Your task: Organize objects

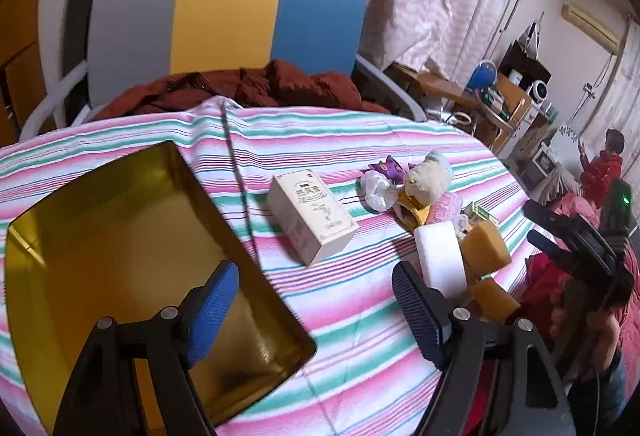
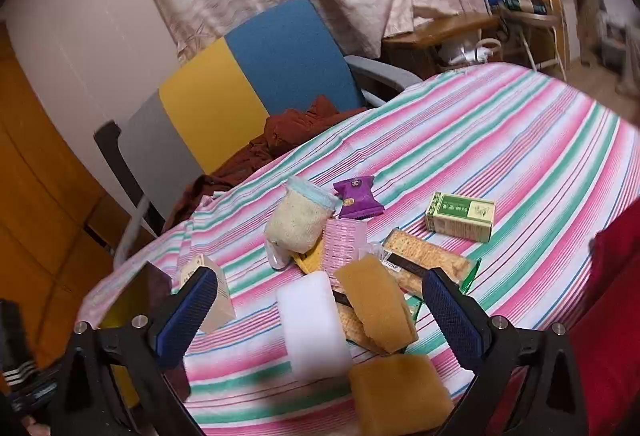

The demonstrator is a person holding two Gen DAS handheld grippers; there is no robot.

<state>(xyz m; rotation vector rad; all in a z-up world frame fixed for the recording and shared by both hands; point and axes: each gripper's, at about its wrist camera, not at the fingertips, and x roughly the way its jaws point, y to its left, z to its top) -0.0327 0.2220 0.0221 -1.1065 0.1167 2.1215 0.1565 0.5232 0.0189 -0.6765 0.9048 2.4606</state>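
A gold tin tray (image 1: 100,236) lies on the striped tablecloth at the left, with nothing in it. My left gripper (image 1: 316,310) hangs open above the tray's right rim. A cream carton (image 1: 312,215) lies just beyond it. My right gripper (image 2: 320,312) is open over a white foam block (image 2: 312,324) and two tan sponges (image 2: 380,300), touching none of them. Farther off lie a beige sock (image 2: 298,220), a purple snack packet (image 2: 358,197), a pink pack (image 2: 344,244), a cracker pack (image 2: 426,262) and a green box (image 2: 460,215). The right gripper (image 1: 560,232) also shows in the left wrist view.
A chair (image 1: 228,19) with grey, yellow and blue panels stands behind the table, with a rust-red cloth (image 1: 248,87) on its seat. Curtains hang behind. A cluttered desk (image 1: 492,95) and a person in red (image 1: 604,163) are at the far right. The striped tablecloth (image 2: 520,139) is bare at the right.
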